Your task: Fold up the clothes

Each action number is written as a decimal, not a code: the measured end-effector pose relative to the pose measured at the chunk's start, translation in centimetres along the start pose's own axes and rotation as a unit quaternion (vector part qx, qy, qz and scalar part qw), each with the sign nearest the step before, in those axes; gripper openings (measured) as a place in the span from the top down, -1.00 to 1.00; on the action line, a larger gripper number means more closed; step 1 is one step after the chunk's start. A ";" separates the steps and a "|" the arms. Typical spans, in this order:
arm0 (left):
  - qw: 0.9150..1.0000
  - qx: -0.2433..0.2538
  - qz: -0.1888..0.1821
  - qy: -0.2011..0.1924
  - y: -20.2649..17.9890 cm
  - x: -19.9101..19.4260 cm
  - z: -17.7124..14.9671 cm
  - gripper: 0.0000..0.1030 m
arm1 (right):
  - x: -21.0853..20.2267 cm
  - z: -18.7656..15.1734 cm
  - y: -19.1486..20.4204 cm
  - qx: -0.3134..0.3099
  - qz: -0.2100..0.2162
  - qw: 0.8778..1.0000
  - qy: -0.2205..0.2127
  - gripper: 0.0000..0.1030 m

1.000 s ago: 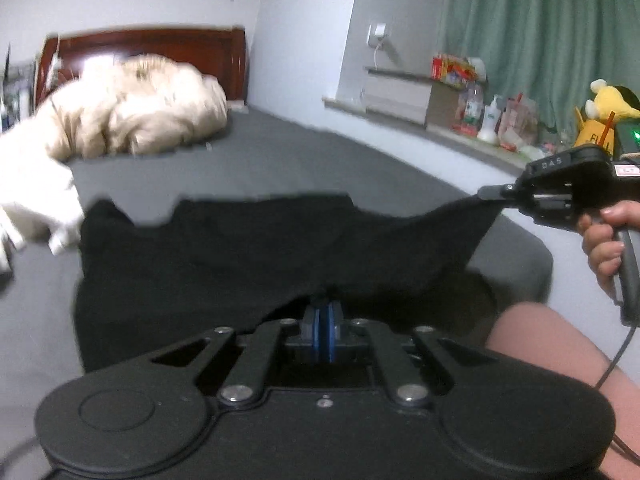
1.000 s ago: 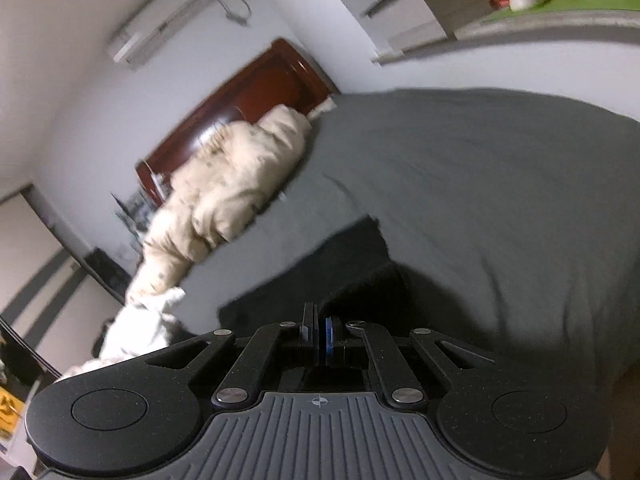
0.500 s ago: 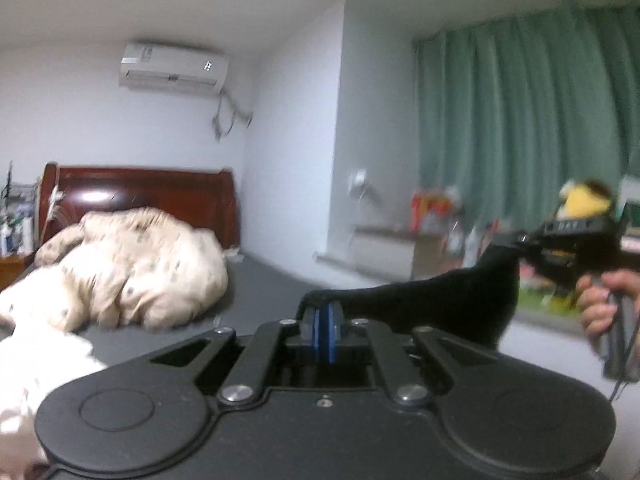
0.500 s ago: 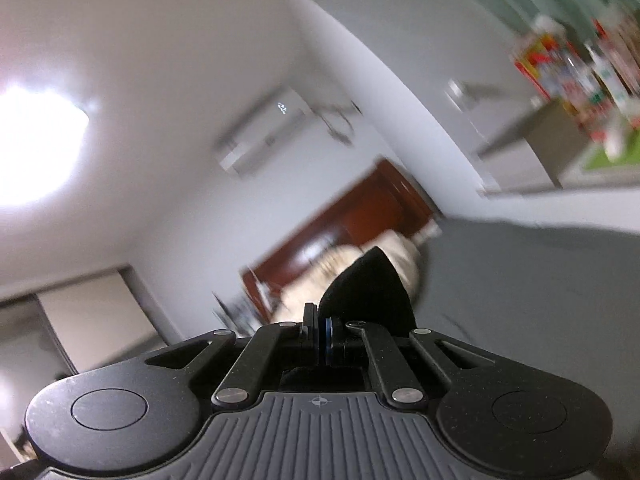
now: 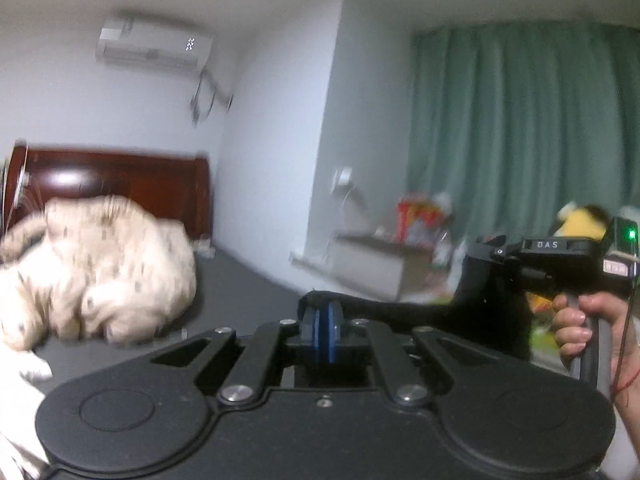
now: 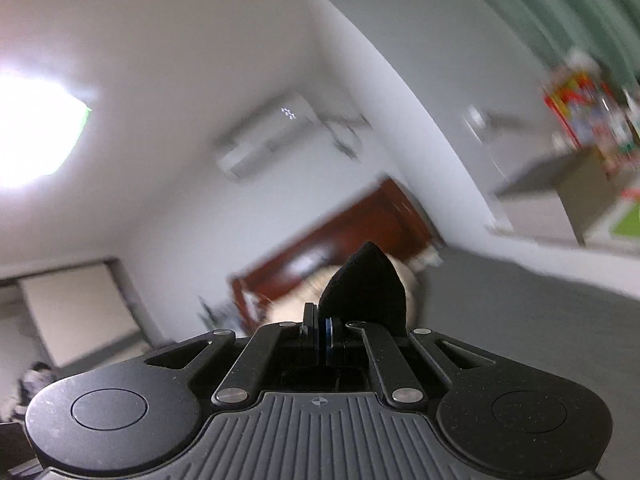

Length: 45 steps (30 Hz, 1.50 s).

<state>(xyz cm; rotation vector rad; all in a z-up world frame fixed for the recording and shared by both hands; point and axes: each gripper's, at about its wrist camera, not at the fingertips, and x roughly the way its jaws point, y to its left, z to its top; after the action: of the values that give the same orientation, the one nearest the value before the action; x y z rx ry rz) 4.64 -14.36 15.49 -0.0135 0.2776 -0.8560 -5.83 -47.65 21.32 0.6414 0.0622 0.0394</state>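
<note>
The left gripper has its blue pads pressed together on an edge of the black cloth, a small fold of it bunched over the fingertips; from there the cloth runs as a dark band to the right and up to the right gripper, which a hand holds by its grip, a green light lit on its body and a red thread at the wrist; the cloth hangs down below that gripper in a dark mass, held up in the air between the two grippers and clear of the bed; in the right wrist view the right gripper is likewise pinched shut on the cloth, a pointed black corner standing up just above and right of its pads; beyond, the bed's grey sheet stretches away, with a beige quilt heaped on it at the left and a bit of white fabric nearer at the left edge; behind the quilt stands a dark red headboard; higher on the white wall hangs an air conditioner; to the right a ledge carries blurred colourful boxes and a yellow toy, with a green curtain behind; the right wrist view also catches a bright ceiling light at the left
</note>
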 end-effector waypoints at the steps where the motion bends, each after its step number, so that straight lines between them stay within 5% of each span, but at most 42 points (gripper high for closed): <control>1: 1.000 -0.004 0.005 0.017 0.9 2.0 -0.7 0.91 | 2.0 -0.7 -1.4 0.004 -0.015 1.000 0.015 0.94; 5: 0.995 -0.044 0.026 0.083 5.3 10.2 -3.5 0.91 | 9.8 -3.8 -6.8 0.021 -0.072 0.995 0.069 0.94; 13: 0.983 -0.072 0.087 0.145 12.5 22.2 -7.5 0.91 | 22.8 -8.4 -14.6 0.030 -0.132 0.981 0.140 0.94; 25: 0.953 -0.147 0.142 0.223 20.4 31.6 -13.3 0.91 | 35.9 -15.9 -23.8 0.044 -0.210 0.950 0.227 0.92; 27: 0.951 -0.139 0.146 0.236 20.6 32.2 -14.2 0.91 | 36.7 -16.7 -25.2 0.060 -0.213 0.944 0.243 0.91; 28: 0.950 -0.136 0.147 0.241 20.6 32.5 -14.6 0.90 | 37.0 -16.9 -25.8 0.065 -0.213 0.943 0.247 0.69; 31: 0.950 -0.117 0.148 0.250 20.5 32.8 -15.4 0.90 | 36.9 -16.3 -27.3 0.076 -0.210 0.945 0.240 -0.47; 38: 0.955 -0.086 0.136 0.248 20.4 31.9 -14.4 0.88 | 34.1 -12.3 -28.6 0.062 -0.203 0.950 0.230 -0.51; 40: 0.960 -0.065 0.123 0.242 19.9 30.7 -13.6 0.70 | 32.0 -11.8 -28.3 0.051 -0.188 0.951 0.240 -0.51; 42: 0.965 -0.036 0.126 0.228 19.5 29.4 -12.6 -0.14 | 29.5 -11.5 -28.1 0.042 -0.171 0.951 0.253 -0.51; 45: 0.969 -0.017 0.122 0.214 19.5 27.4 -11.3 -0.20 | 25.0 -12.3 -27.2 0.052 -0.140 0.951 0.271 -0.51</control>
<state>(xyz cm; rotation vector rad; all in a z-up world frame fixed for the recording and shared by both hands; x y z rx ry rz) 33.34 -20.87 -4.28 0.1729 0.6853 -0.6012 18.70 -60.65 -5.96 0.7083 0.6904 -0.0627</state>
